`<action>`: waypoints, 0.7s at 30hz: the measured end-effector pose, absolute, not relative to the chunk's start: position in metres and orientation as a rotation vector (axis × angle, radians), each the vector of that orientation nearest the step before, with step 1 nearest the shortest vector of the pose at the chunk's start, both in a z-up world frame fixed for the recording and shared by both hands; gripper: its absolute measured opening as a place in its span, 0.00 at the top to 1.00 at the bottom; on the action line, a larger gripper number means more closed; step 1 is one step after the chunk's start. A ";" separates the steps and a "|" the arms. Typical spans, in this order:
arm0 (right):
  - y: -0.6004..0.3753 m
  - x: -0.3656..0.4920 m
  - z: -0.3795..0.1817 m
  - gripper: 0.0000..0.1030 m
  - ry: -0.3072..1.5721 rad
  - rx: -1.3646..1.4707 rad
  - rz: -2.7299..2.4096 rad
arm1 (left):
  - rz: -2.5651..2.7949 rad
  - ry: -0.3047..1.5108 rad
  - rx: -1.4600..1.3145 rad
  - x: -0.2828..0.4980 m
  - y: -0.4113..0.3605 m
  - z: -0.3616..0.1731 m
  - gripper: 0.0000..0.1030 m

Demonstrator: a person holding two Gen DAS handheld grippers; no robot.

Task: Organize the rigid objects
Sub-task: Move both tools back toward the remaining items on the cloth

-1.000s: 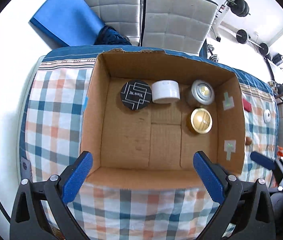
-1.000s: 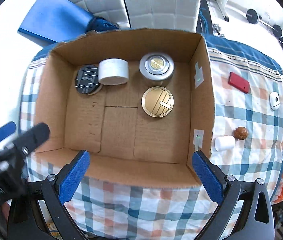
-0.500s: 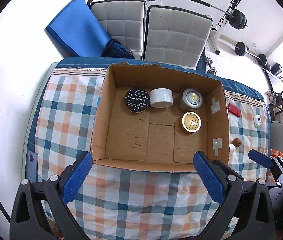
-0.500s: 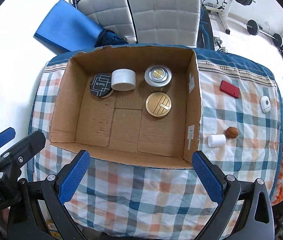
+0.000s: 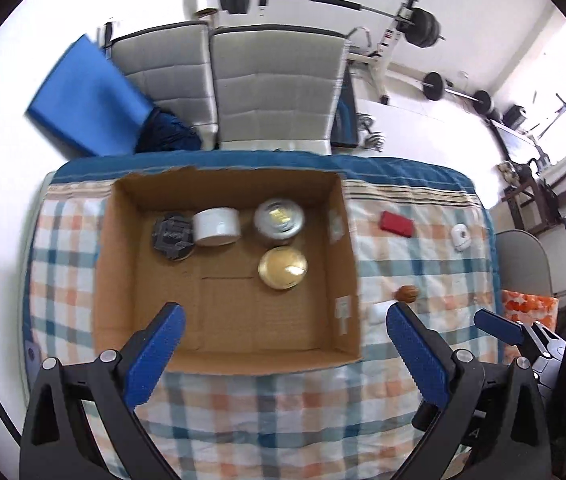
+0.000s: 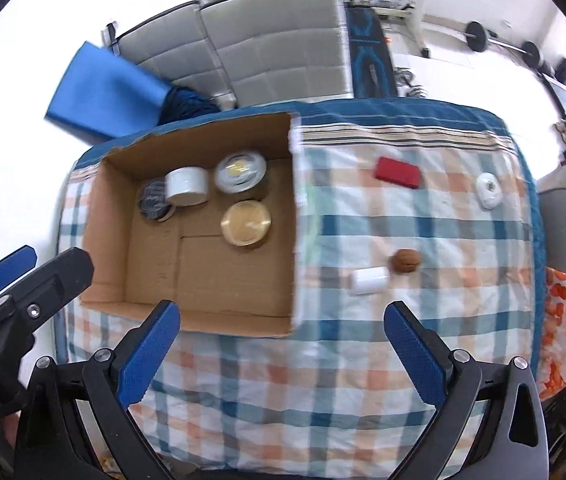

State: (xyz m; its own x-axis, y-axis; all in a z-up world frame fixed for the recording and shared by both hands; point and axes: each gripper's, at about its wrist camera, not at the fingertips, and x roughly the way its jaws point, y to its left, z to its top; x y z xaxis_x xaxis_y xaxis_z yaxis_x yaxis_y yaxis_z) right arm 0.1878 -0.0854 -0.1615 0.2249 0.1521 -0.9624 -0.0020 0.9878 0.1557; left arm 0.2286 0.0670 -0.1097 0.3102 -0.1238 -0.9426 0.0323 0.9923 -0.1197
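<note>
A table draped in a plaid cloth (image 6: 323,384) stands in a room with grey padded chairs and barbell racks along the upper frame. The right gripper (image 6: 281,330) hangs above the cloth's lower centre, blue-padded jaws spread wide and empty; the left gripper (image 5: 283,330) is likewise spread wide and empty at lower centre of its view. Left of centre sits an open cardboard box (image 6: 115,240) holding a gold-lidded tin (image 6: 245,223), a silver-lidded tin (image 6: 241,171), a white round jar (image 6: 186,186) and a dark patterned disc (image 6: 154,201), all grouped toward its upper half. On the cloth at right lie a white cylinder (image 6: 369,280) on its side, long axis running left-right, just beside a brown nut (image 6: 406,261); a red flat block (image 6: 397,172) and a white round device (image 6: 489,190) lie toward the upper right.
</note>
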 end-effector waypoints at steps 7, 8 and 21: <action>-0.208 0.219 -0.183 0.00 1.362 0.188 -0.081 | -0.222 1.311 -0.035 0.288 -0.034 -0.137 0.00; -0.228 0.226 -0.189 0.00 1.367 0.200 -0.111 | -0.229 1.323 -0.032 0.298 -0.046 -0.144 0.00; -0.348 0.325 -0.297 0.00 1.440 0.206 -0.174 | -0.207 1.529 0.053 0.394 -0.141 -0.270 0.00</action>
State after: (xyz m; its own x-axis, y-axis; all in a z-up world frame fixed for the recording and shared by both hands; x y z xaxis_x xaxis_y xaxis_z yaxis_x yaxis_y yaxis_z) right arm 0.3254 -0.3484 -0.2970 0.1231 0.0057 -0.9924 0.2415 0.9697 0.0355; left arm 0.3943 -0.1409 -0.2698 0.0278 -0.1008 -0.9945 0.1667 0.9814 -0.0948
